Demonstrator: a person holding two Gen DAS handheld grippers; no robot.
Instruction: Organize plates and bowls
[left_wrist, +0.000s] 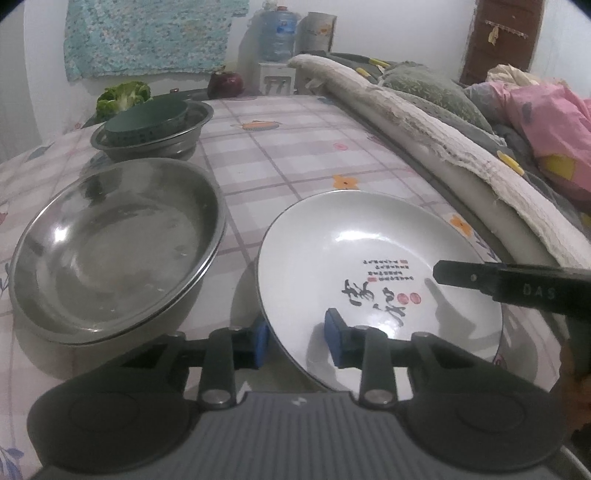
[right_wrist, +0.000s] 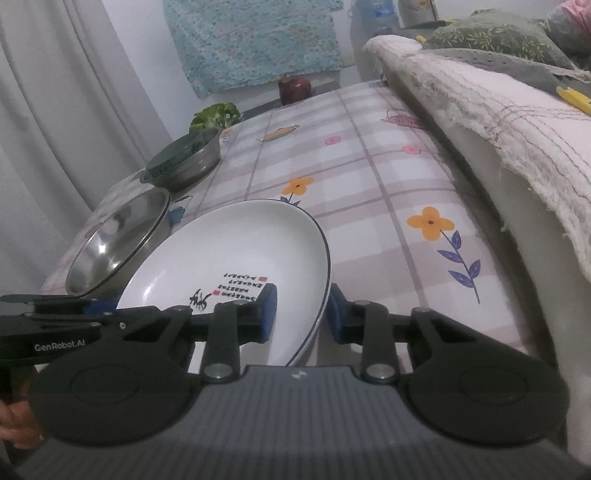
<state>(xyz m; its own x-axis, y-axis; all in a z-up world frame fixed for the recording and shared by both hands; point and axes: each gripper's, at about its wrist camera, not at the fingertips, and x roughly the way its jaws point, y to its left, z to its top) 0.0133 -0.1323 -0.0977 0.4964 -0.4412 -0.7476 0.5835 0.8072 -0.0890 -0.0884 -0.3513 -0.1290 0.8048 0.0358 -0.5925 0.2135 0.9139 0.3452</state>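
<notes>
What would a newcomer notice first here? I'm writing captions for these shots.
The white plate with black calligraphy, in the near middle of the checked tablecloth, its rim straddled by the left gripper on one side and the right gripper on the other. Just left of it sits a shiny steel bowl, and behind that a second steel bowl holding a green dish.

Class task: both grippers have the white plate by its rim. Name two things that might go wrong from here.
1. The left gripper and right gripper pinch only the white plate rim; it might slip or tilt.
2. The steel bowl sits right beside it; a sideways swing could knock it.
</notes>
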